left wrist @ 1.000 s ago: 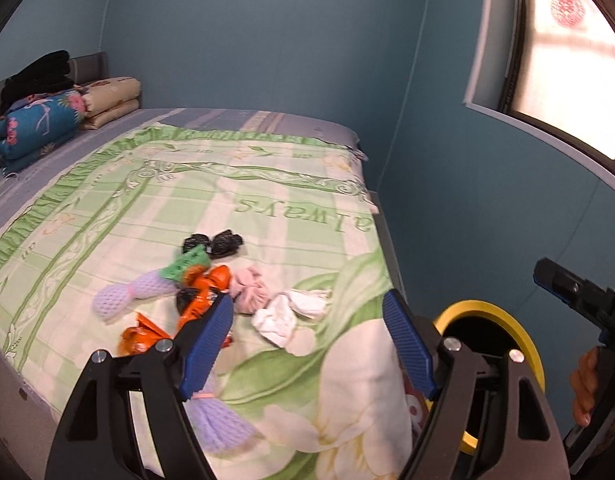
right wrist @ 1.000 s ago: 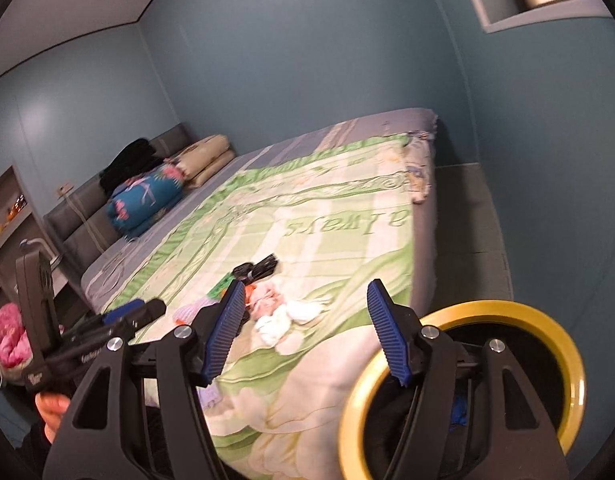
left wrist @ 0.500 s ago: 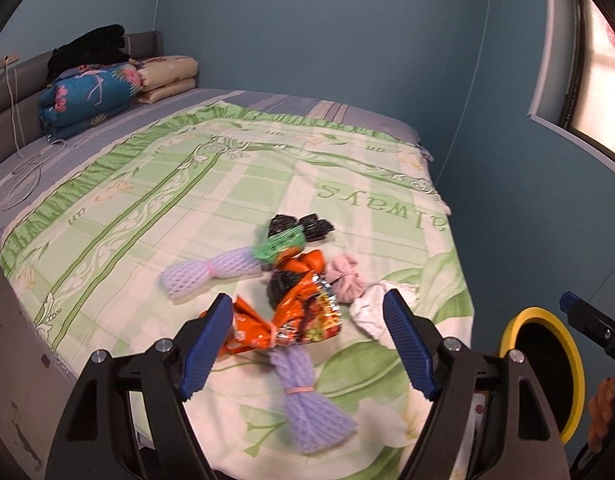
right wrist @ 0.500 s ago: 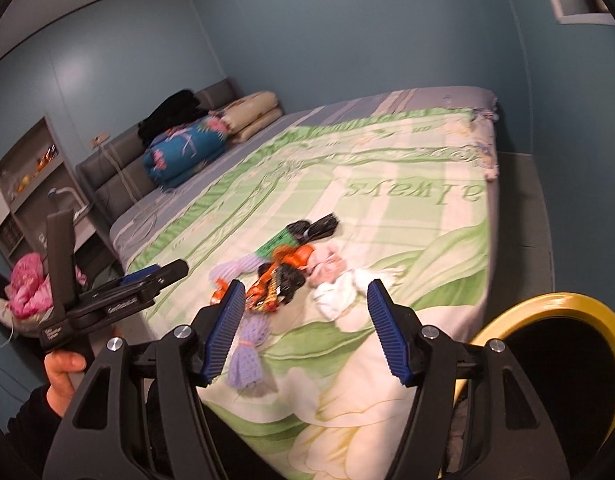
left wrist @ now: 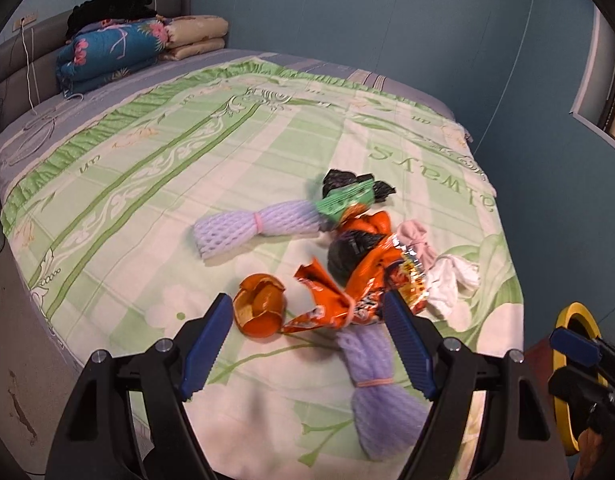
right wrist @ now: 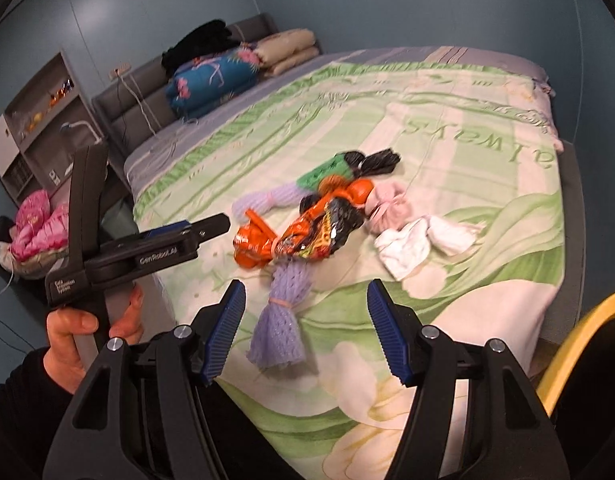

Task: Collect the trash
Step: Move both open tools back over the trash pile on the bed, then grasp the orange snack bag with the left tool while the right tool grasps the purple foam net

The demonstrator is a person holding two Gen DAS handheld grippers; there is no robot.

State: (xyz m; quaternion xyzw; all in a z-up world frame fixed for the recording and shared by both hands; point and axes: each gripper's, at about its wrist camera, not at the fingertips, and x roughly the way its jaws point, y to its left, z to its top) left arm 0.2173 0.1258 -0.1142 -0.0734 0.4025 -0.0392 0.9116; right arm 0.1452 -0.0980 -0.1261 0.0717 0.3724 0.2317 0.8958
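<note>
A heap of trash lies on the green bedspread (left wrist: 147,168): an orange snack wrapper (left wrist: 363,284), an orange peel (left wrist: 261,310), two purple foam nets (left wrist: 381,384) (left wrist: 247,228), a green wrapper (left wrist: 345,202), black plastic (left wrist: 339,180), pink tissue (left wrist: 417,240) and white tissue (left wrist: 447,280). My left gripper (left wrist: 307,344) is open and empty, just short of the peel and wrapper. My right gripper (right wrist: 305,332) is open and empty, near the closer purple net (right wrist: 281,320). The wrapper (right wrist: 315,236) shows in the right wrist view too.
A yellow-rimmed bin (left wrist: 571,372) stands on the floor off the bed's right corner; its rim (right wrist: 579,340) also shows in the right wrist view. Folded quilts and pillows (left wrist: 119,52) lie at the head of the bed. A shelf unit (right wrist: 39,128) stands at the left.
Both grippers have moved closer to the trash heap and tilted down toward it. The heap now fills more of both views. Both stay open.
</note>
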